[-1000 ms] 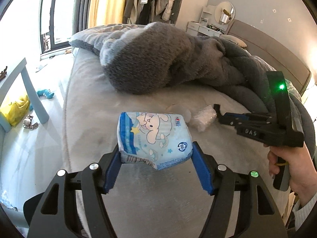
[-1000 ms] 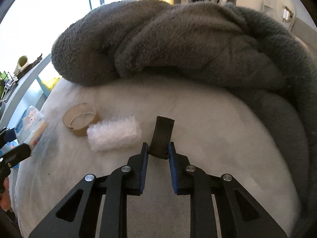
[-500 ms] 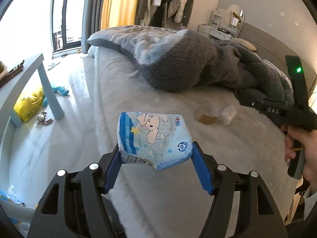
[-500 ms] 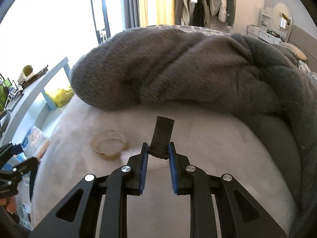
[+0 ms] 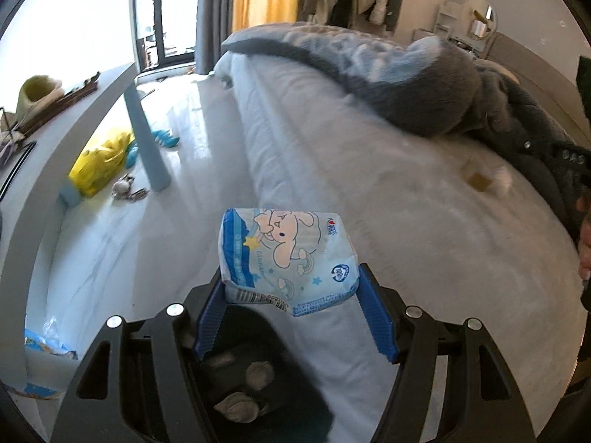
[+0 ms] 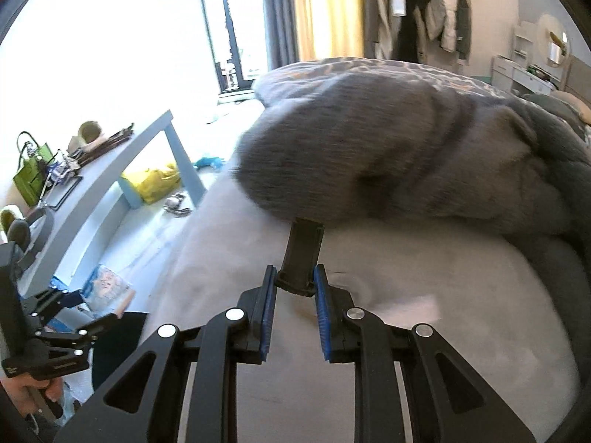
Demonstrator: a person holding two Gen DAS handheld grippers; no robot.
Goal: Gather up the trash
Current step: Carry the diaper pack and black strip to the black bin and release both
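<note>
clamping a blue-and-white tissue pack [image 5: 288, 258] by its two short ends, the left hand-held gripper [image 5: 291, 308] keeps the soft packet level and clear of its blue pads' tips, a grip that looks chosen so the pack will drop straight once the jaws part. directly below it sits a dark bin [image 5: 258, 380] with crumpled wads already in it, beside the bed [image 5: 369, 192], so i judge the packet is poised for release there. the right hand-held gripper [image 6: 294, 295] is closed tight on a small black strip [image 6: 302, 254], pinched at its lower end so the rest stands up above the pads; it hangs over the mattress, not yet over the bin. farther out on the bed, near the grey fleece blanket [image 5: 424, 99], a brown tape roll [image 5: 476, 181] and a pale wad [image 5: 500, 184] touching it lie uncollected. a bench [image 5: 55, 155] stands across the floor from the bed, with a yellow bag [image 5: 99, 162] under it.
</note>
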